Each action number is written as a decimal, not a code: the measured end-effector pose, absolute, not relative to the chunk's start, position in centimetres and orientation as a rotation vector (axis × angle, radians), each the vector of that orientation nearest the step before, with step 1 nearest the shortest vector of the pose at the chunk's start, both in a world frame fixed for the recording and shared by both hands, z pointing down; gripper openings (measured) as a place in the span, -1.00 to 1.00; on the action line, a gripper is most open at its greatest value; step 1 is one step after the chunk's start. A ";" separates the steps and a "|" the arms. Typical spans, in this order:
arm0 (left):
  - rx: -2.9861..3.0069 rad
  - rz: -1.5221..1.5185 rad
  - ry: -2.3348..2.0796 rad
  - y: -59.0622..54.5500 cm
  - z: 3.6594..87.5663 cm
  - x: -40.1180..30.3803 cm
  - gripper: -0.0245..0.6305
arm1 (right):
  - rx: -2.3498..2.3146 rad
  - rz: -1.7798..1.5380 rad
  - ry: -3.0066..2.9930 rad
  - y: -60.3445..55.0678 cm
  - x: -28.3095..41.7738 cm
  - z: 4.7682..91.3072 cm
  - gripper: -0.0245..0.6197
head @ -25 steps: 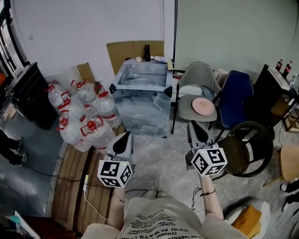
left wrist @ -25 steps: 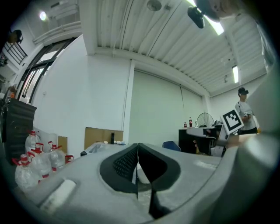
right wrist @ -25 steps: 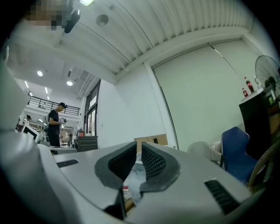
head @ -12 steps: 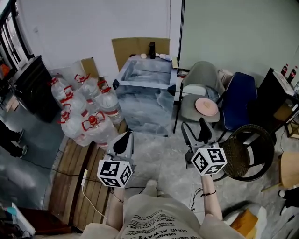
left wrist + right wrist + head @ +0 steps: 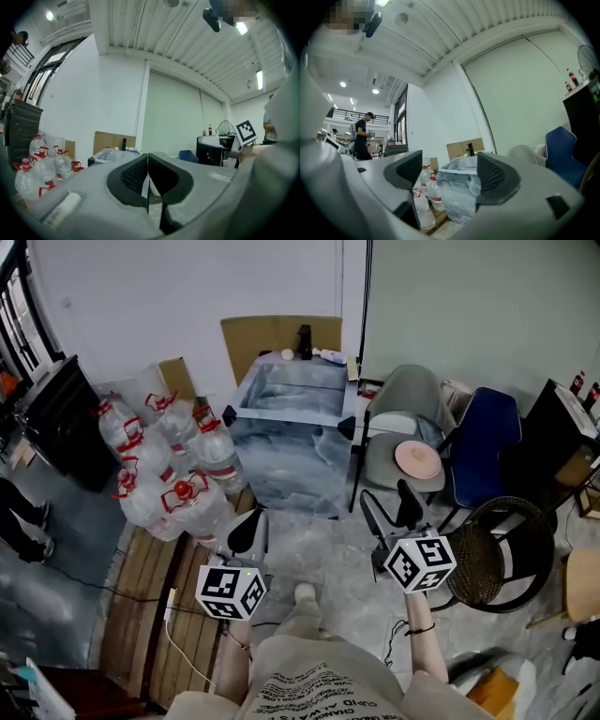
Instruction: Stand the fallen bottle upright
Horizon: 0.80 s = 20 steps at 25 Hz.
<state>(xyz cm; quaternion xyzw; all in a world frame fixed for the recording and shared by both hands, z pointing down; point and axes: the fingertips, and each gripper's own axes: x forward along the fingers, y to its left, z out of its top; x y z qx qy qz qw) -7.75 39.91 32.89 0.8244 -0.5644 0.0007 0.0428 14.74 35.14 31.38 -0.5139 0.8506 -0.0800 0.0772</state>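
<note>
- In the head view I get even, fairly bright indoor light. The white wall (image 5: 187, 287) stays clean rather than blown out, and the shadows are soft.
- The dark floor (image 5: 56, 549) at the left carries a dull sheen.
- The left gripper view is lit from above by ceiling strip lights (image 5: 259, 79) (one flares a little). Straight lines bow and the corners go black.
- The left gripper (image 5: 148, 161) sits too near to focus and looks soft.
- The right gripper view has the same warp and dark rim. Small round lamps (image 5: 343, 84) glare far off, and the right gripper (image 5: 451, 173) is blurred up close.

Grey left tool (image 5: 251, 519), beige printed shirt (image 5: 319, 690)
</note>
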 end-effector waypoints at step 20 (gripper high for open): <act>2.543 0.015 -1.657 19.8 33.9 -10.0 -0.85 | -1.552 -0.383 2.533 16.6 12.7 33.7 0.15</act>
